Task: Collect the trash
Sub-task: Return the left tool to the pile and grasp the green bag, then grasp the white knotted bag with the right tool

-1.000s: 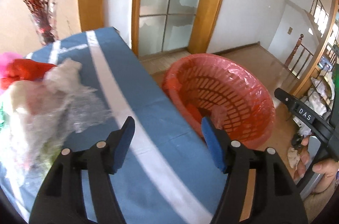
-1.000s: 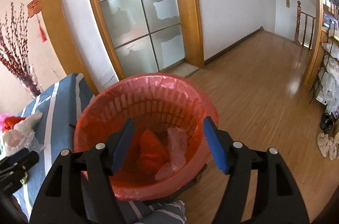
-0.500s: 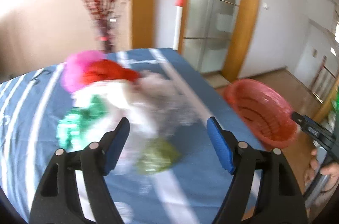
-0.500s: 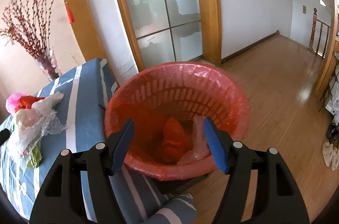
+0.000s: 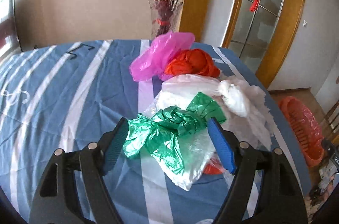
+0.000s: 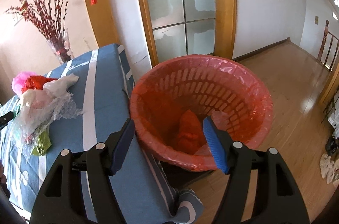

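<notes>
A heap of plastic bags lies on the blue striped table [image 5: 63,96]: a green bag [image 5: 167,128] in front, white bags [image 5: 233,94] to its right, an orange-red bag [image 5: 190,64] and a pink bag [image 5: 163,54] behind. My left gripper [image 5: 169,139] is open, its jaws either side of the green bag, just above it. My right gripper [image 6: 169,139] is open and empty, over the near rim of the red lined waste basket [image 6: 243,84], which holds an orange bag [image 6: 188,128]. The heap also shows in the right wrist view [image 6: 42,101].
The basket [image 5: 300,128] stands on the wooden floor [image 6: 296,96] off the table's right edge. A glass vase of red branches [image 5: 165,14] stands at the table's far edge. Glass doors [image 6: 180,12] lie behind the basket.
My left gripper has swung left from the basket to the bag heap and now straddles the green bag. My right gripper has drawn back a little from the basket and turned left.
</notes>
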{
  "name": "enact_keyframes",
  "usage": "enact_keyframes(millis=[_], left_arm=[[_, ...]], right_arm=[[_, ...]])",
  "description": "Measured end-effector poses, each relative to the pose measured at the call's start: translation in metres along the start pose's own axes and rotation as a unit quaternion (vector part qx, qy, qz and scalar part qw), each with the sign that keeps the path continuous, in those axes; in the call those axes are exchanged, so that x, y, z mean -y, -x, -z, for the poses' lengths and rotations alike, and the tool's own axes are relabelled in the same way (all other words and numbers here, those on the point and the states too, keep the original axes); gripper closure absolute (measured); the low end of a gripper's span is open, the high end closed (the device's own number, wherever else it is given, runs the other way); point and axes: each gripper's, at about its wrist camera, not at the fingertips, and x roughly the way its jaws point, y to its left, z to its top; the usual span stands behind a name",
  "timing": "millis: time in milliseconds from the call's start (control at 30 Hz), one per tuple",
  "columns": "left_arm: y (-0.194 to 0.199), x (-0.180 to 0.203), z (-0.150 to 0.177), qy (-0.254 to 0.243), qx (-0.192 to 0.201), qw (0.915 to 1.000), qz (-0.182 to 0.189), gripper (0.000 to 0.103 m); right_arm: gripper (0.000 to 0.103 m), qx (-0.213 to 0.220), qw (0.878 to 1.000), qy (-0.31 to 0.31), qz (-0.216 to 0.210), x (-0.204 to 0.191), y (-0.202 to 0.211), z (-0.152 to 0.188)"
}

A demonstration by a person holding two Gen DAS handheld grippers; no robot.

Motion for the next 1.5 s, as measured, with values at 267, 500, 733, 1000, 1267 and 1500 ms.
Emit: enact_keyframes(millis=[267, 500, 733, 1000, 1267, 1500], left_arm=[[-0.026, -0.006, 0.005, 0.008, -0.033, 0.9987, 0.039, 0.042], [-0.032, -0.007, 0.007, -0.002, -0.031, 0.9979, 0.057, 0.045], [-0.039, -0.016, 0.000, 0.009, -0.035, 0.9975, 0.061, 0.034], [-0.040, -0.016, 0.008, -0.014, -0.037, 0.9959, 0.081, 0.071], [-0.019, -0.040, 0.011, 0.010, -0.016, 0.9971, 0.074, 0.077], [0.001, -0.064, 0.012, 0.022, 0.002, 0.9983, 0.053, 0.077]], right_arm=[[0.036, -0.006, 1.000, 0.014, -0.008, -0.023, -0.004, -0.002], [0.036, -0.008, 0.998, 0.045, -0.034, -0.063, -0.008, -0.004], [0.036, -0.012, 0.996, 0.072, -0.057, -0.103, -0.012, -0.004], [0.036, -0.015, 0.993, 0.094, -0.075, -0.137, -0.016, -0.003], [0.036, -0.008, 0.991, 0.100, -0.093, -0.161, -0.015, -0.009], [0.047, -0.005, 0.985, 0.089, -0.148, -0.189, -0.012, -0.023]])
